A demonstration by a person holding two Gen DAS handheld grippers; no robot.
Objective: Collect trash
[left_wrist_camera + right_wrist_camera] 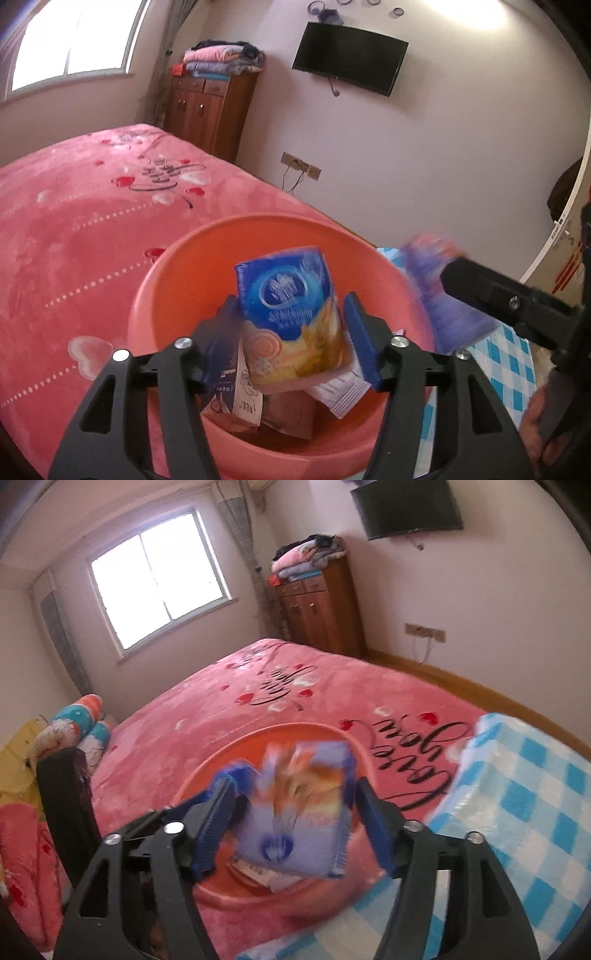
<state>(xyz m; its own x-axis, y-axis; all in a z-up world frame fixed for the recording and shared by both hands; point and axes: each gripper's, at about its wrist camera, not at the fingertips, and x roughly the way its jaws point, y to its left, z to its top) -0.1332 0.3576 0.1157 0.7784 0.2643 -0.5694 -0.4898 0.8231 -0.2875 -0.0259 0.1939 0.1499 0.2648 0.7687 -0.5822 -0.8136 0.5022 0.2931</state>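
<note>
- The left gripper (291,332) hung over the orange basin (147,306) on the pink bed (74,221), its jaws standing apart, with a blue-and-yellow snack packet (291,314) between them above the wrappers (340,398) already in the basin.
- A gap showed on each side of that packet, so I judged it released and no longer gripped.
- The right gripper (291,819) was open too, with a purple packet (295,830) between its blue pads (373,830); blur made it hard to tell whether the pads touched it, though it looked loose.
- Both packets seemed light, thin foil or film: soft, crinkly, a little slippery, hardly fragile.
- They would probably be best taken across the flat faces near the middle or along a sealed edge, with light pressure.
- Dropped from there, the purple one could drift toward the checked blue cloth (517,794) beside the basin.
</note>
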